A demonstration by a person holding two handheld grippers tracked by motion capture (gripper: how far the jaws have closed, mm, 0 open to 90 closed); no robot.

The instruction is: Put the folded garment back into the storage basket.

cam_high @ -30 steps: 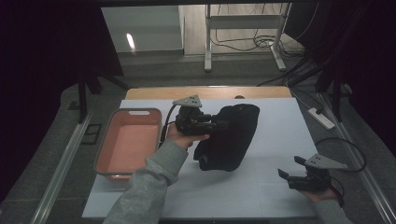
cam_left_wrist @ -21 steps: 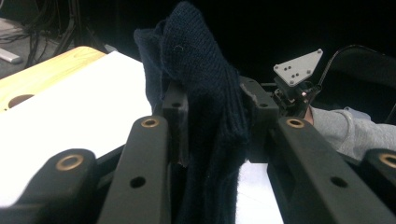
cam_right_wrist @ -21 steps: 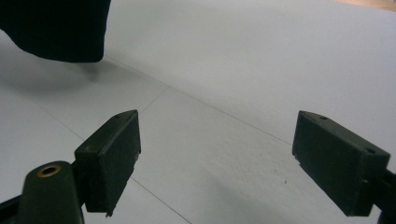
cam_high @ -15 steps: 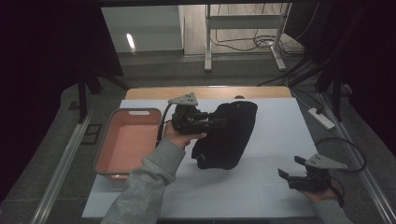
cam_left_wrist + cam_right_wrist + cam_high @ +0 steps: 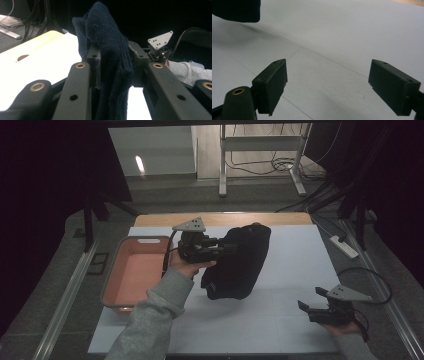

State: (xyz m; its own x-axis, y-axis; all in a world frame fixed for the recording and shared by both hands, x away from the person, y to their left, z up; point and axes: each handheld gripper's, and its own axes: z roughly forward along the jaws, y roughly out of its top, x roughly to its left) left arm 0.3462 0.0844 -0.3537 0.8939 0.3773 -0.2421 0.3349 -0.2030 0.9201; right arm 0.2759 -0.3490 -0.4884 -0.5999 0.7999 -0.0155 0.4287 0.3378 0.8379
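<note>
— Left tool [image 5: 226, 248]?
— Clamped on dark knit garment [image 5: 240, 262], lifted, hanging down past the jaws; lower end at the white desk [image 5: 290, 270]. Red tray [image 5: 131, 275] just behind that hand.
— Right tool [image 5: 311, 306]?
— Jaws wide apart, nothing between, low over desk, well apart from garment.

The knitted garment [image 5: 240, 262] is dark navy, plain, with a fine ribbed weave in the left gripper view. The tray [image 5: 131, 272] at the table's left edge is salmon pink with a grey rim. The table [image 5: 295, 270] top is white, its far edge bare light wood; the sleeve [image 5: 150, 320] is grey.
</note>
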